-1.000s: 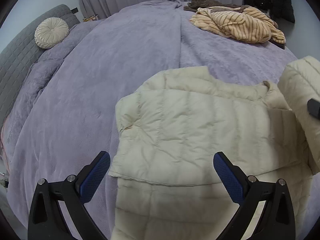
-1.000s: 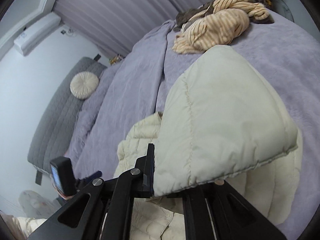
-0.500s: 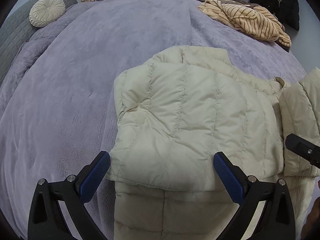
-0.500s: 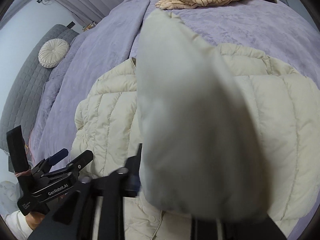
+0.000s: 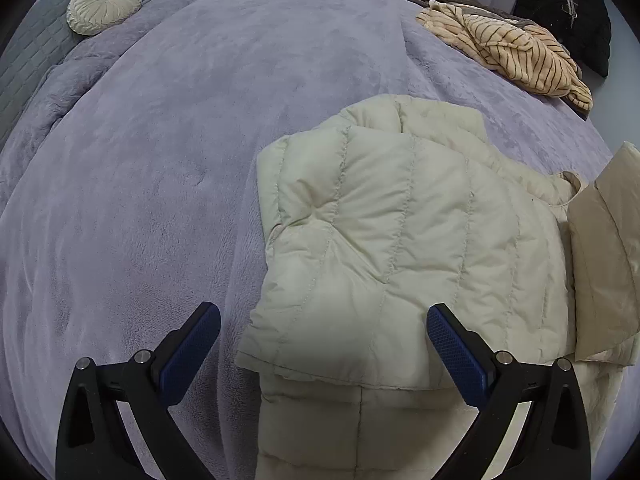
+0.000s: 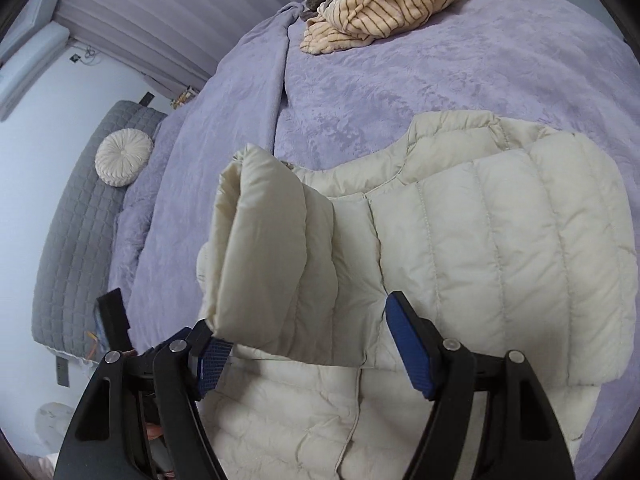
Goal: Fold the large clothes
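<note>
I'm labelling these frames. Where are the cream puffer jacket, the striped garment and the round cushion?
cream puffer jacket (image 5: 400,240): left wrist view, folded-over quilted panel.
striped garment (image 5: 516,52): left wrist view, middle of heap.
round cushion (image 6: 124,157): right wrist view, centre.

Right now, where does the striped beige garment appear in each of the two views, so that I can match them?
Left wrist view: striped beige garment lies upper right, on the far bed edge.
Right wrist view: striped beige garment lies top centre, beyond the cream jacket.
Shared landmark: round cushion, upper left there; middle left here.
</note>
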`<state>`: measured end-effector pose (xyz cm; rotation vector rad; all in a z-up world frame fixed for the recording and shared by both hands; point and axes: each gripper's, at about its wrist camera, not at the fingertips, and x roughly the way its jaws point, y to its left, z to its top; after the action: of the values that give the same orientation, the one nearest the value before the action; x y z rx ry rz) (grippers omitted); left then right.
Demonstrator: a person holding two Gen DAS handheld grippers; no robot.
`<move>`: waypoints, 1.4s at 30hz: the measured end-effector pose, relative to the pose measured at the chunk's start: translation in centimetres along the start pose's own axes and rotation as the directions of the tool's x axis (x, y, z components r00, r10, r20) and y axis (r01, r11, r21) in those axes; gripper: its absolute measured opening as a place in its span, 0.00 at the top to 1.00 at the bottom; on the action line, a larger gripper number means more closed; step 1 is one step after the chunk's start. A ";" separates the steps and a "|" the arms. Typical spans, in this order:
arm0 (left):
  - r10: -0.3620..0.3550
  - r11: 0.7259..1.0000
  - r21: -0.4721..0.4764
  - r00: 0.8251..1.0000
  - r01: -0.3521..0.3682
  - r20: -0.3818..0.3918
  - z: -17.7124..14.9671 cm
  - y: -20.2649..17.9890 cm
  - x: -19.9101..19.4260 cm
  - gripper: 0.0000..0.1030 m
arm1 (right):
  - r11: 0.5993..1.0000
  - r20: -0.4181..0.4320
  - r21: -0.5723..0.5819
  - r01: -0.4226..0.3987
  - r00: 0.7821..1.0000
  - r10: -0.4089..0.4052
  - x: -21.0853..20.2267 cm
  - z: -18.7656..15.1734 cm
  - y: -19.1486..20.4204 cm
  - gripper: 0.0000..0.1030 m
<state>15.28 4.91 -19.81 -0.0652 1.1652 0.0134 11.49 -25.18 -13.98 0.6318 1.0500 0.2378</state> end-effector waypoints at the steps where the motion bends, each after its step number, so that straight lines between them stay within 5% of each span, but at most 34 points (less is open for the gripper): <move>1: 0.002 1.000 0.004 1.000 -0.002 0.000 0.1 0.1 0.0 0.00 | 1.000 0.011 0.012 -0.023 1.000 0.023 -0.8 0.0 -0.2 0.26; 5: 0.018 1.000 0.007 1.000 -0.018 0.001 0.5 0.6 0.1 0.00 | 0.984 0.066 0.041 -0.174 0.983 0.171 -3.9 0.2 -0.2 0.26; 8: 0.027 1.000 -0.009 1.000 -0.027 0.006 0.7 1.1 0.0 0.00 | 0.983 0.088 0.076 -0.169 0.983 0.162 -4.7 0.6 -0.5 0.26; 9: 0.032 0.999 -0.014 0.999 -0.032 0.010 0.8 1.4 -0.2 0.00 | 0.988 0.076 0.084 -0.131 0.989 0.125 -4.3 0.9 -0.8 0.34; 10: 0.036 0.999 -0.019 0.999 -0.036 0.016 0.9 1.5 -0.4 0.00 | 0.992 0.058 0.093 -0.091 0.995 0.086 -3.5 1.2 -1.1 0.53; 12: 0.043 0.999 -0.021 0.999 -0.042 0.029 1.1 1.8 -0.9 0.00 | 0.991 0.012 0.126 -0.034 0.999 0.032 -1.6 1.5 -1.9 0.69; 15: 0.046 0.999 -0.012 0.998 -0.046 0.046 1.5 2.1 -1.6 0.00 | 0.990 -0.030 0.142 -0.021 0.999 0.025 1.4 1.4 -2.7 0.79; 21: 0.026 0.999 0.018 0.997 -0.027 0.074 2.4 1.1 -3.2 0.00 | 0.994 -0.152 0.110 0.021 0.988 -0.004 7.6 -0.2 -2.8 0.79; 33: -0.103 0.985 0.151 0.989 0.086 0.108 3.4 -7.1 -5.6 0.00 | 0.997 -0.228 0.080 -0.017 0.973 0.035 10.0 -1.3 -2.2 0.79; 37: -0.070 0.983 0.177 0.994 0.055 0.079 3.2 -9.2 -3.1 0.00 | 0.994 -0.217 0.106 -0.033 0.975 0.055 7.5 -0.8 -2.8 0.79; 42: 0.028 0.985 0.172 0.999 -0.033 0.032 2.9 -8.4 0.6 0.00 | 0.992 -0.055 0.117 0.042 0.998 -0.035 -0.9 1.1 -6.3 0.79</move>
<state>18.58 -3.33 -18.83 0.1054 1.1336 -0.0594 11.30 -31.05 -16.63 0.7141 1.1321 0.1602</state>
